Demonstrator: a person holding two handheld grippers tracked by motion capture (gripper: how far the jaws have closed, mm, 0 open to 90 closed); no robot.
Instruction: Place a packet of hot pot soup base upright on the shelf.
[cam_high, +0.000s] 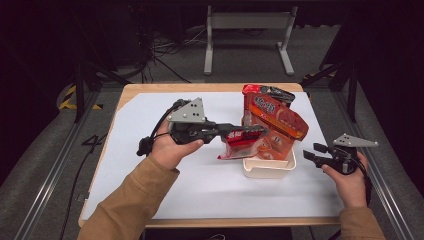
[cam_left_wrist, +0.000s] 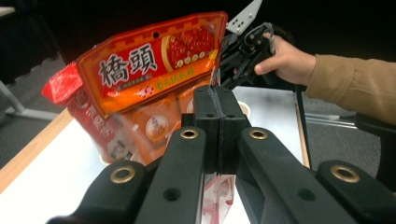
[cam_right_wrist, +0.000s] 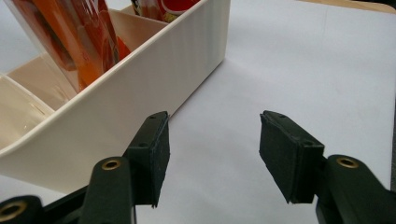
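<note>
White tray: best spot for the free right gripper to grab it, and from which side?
Take the tray by its long near wall, coming from above with one jaw inside and one outside. The wall is thin, straight and upright. The right gripper is open beside it. Stay clear of the orange pouches; the left gripper pinches one.

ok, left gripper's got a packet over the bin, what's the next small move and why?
Probably lower the packet a bit further into the bin. The left gripper is shut on its edge and it hangs partly over the bin's rim, beside the orange packets already standing inside. The right gripper waits open beside the bin.
</note>
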